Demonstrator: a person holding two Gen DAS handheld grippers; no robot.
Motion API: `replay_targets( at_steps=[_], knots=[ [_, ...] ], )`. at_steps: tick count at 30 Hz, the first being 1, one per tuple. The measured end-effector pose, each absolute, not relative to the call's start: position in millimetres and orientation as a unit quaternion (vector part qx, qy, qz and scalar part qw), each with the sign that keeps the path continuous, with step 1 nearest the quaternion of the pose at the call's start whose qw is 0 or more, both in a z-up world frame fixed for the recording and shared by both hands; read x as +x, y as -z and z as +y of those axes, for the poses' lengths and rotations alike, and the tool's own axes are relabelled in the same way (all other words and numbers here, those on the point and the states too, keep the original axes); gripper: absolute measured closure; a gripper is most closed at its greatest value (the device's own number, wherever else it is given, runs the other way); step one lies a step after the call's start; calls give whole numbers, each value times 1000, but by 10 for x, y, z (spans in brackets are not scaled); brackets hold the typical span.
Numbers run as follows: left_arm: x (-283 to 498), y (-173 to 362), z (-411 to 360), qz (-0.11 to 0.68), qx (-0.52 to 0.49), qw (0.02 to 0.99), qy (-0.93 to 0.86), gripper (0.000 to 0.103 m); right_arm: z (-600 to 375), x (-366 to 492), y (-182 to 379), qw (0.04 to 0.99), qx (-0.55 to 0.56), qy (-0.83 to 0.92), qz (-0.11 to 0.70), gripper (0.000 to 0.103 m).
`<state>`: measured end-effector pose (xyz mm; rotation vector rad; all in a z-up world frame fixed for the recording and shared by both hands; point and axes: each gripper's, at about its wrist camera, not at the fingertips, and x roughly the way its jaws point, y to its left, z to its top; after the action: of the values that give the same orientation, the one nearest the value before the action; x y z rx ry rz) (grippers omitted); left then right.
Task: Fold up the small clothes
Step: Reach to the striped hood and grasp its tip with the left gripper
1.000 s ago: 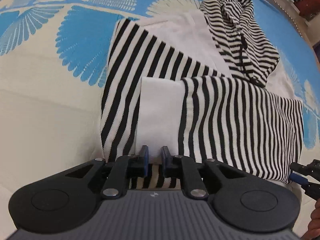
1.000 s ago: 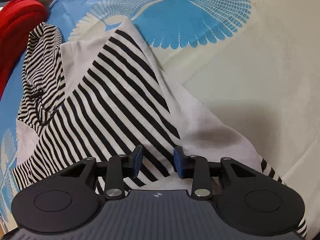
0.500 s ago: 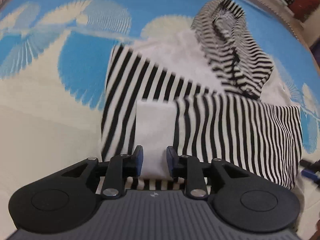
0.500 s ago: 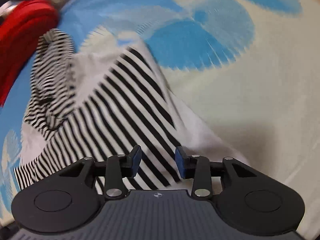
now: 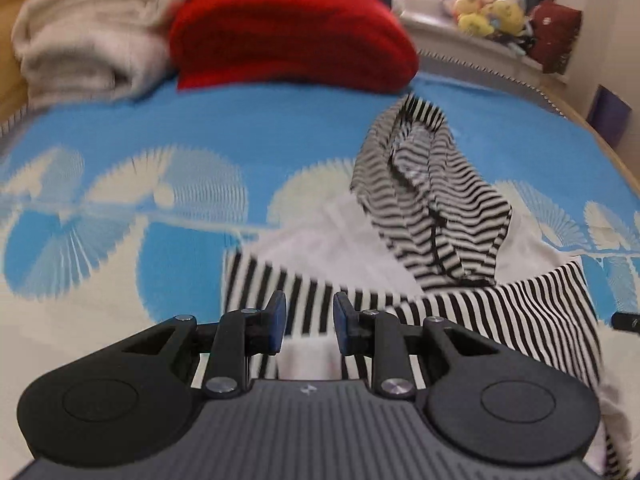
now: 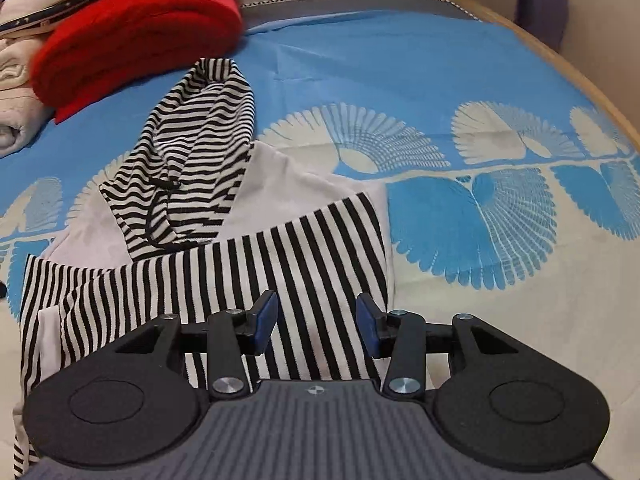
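Note:
A black-and-white striped hoodie (image 5: 500, 320) with a white body lies flat on the blue and cream bedspread (image 5: 120, 136). Its striped hood (image 5: 432, 200) points toward the head of the bed, and a striped sleeve is folded across the front. My left gripper (image 5: 309, 308) hovers open above the hoodie's near left part, with nothing pinched. In the right wrist view the hoodie (image 6: 304, 256) spreads below my right gripper (image 6: 316, 308). Its jaws are opening, and only the cloth lying underneath shows between them. The hood (image 6: 200, 140) lies up and to the left.
A folded red blanket (image 5: 292, 36) and cream towels (image 5: 88, 40) are stacked at the head of the bed. Plush toys (image 5: 488, 12) sit on a sill behind. The bed's wooden edge (image 6: 592, 92) runs along the right. Bare bedspread (image 6: 500, 220) lies right of the hoodie.
Both grippers have lifted off the hoodie and tipped upward, so the head of the bed has come into view. Both pairs of jaws stand wider than before. The hoodie has stayed flat.

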<state>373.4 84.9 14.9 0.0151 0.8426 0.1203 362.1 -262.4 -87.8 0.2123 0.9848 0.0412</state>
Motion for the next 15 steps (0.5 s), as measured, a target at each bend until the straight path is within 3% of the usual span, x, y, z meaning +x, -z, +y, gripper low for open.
replay_targets(
  at_steps=[7, 15],
  knots=[
    [4086, -449, 809, 382, 23, 923, -37, 75, -2756, 3678, 893, 883, 26, 1, 468, 54],
    [5596, -437, 602, 403, 19, 915, -23, 75, -2875, 3705, 947, 881, 18, 1, 473, 52]
  ],
)
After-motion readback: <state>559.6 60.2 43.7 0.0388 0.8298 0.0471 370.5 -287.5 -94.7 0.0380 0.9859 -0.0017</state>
